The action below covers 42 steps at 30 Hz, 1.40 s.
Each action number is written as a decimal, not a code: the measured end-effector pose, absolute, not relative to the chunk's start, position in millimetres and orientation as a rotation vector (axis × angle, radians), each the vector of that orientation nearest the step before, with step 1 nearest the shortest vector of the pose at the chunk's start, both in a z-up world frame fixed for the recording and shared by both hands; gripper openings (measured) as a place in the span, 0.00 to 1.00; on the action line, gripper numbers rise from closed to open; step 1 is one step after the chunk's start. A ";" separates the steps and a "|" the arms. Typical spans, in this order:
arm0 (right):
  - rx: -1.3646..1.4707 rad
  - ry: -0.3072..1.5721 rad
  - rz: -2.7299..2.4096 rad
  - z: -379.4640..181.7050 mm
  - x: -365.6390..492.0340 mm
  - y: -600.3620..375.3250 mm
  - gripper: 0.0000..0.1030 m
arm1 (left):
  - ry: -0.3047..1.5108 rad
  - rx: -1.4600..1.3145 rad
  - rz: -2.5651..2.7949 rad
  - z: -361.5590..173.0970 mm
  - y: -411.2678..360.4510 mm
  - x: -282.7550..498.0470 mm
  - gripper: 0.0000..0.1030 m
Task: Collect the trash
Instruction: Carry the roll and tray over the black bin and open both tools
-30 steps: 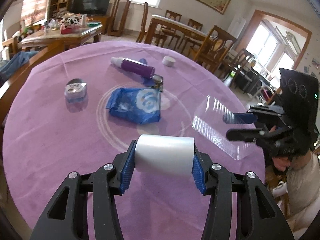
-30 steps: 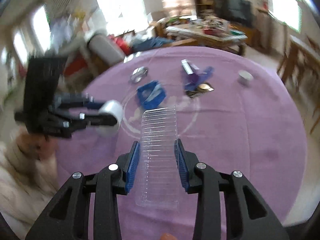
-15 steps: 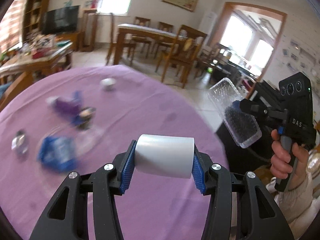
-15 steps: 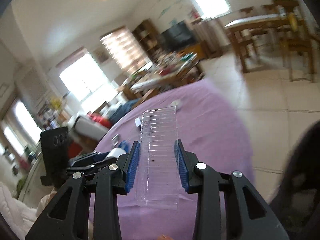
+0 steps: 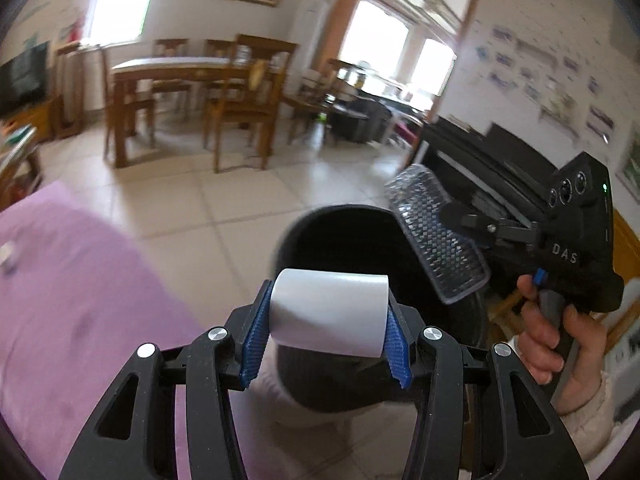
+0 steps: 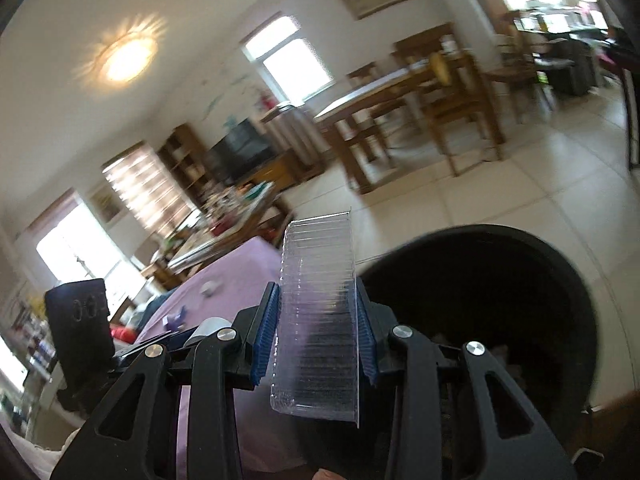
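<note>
My left gripper (image 5: pixel 326 316) is shut on a white cup (image 5: pixel 329 312), held sideways over the mouth of a black trash bin (image 5: pixel 340 240) beside the table. My right gripper (image 6: pixel 318 336) is shut on a clear ribbed plastic tray (image 6: pixel 318 320) and holds it at the bin's (image 6: pixel 500 300) left rim. In the left wrist view the right gripper (image 5: pixel 452 216) and the clear tray (image 5: pixel 436 236) hang over the bin's right side. The left gripper's body (image 6: pixel 80 328) shows at the left of the right wrist view.
The purple-clothed round table (image 5: pixel 60 300) lies to the left of the bin, with small leftover items (image 6: pixel 210 288) on it. A wooden dining table and chairs (image 5: pixel 200 88) stand across the tiled floor. A dark piano (image 5: pixel 480 160) is behind the right gripper.
Both grippers have swung away from the table with their loads and now hang over the black bin. The bin has come into full view in both cameras.
</note>
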State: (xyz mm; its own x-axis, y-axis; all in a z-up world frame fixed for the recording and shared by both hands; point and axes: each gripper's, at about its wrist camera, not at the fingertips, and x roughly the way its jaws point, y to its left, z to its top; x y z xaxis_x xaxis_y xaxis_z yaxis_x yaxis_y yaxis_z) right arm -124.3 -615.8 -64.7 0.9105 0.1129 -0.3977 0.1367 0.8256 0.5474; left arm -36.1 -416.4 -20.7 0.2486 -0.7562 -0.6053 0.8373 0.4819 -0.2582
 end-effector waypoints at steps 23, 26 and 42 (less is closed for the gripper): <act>0.729 0.466 -0.125 -123.2 -154.6 -675.4 0.37 | 0.791 0.265 -1.136 -62.0 -515.5 -67.5 0.49; 0.738 0.465 -0.120 -118.9 -156.6 -670.2 0.58 | 0.779 0.263 -1.113 -57.5 -509.2 -71.1 0.80; 0.624 0.500 -0.080 -89.1 -127.8 -623.8 0.83 | 0.709 0.194 -1.019 -19.9 -411.4 -55.7 0.90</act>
